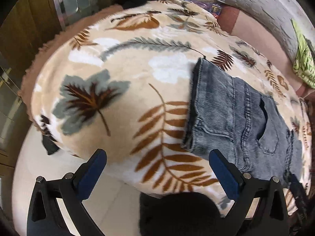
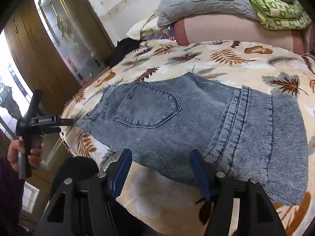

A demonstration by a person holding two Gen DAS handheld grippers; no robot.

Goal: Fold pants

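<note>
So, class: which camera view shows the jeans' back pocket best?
The right wrist view: the whole pocket faces the camera, stitching clear. The left wrist view shows the jeans side-on, the pocket only partly.

Folded jeans (image 2: 177, 122) lie flat on the leaf-print blanket (image 2: 226, 59); the right gripper (image 2: 160, 162) hovers wide open at their near edge.

Left gripper (image 1: 157, 157) fingers spread wide, empty; right gripper (image 2: 160, 157) fingers likewise apart, empty.
</note>
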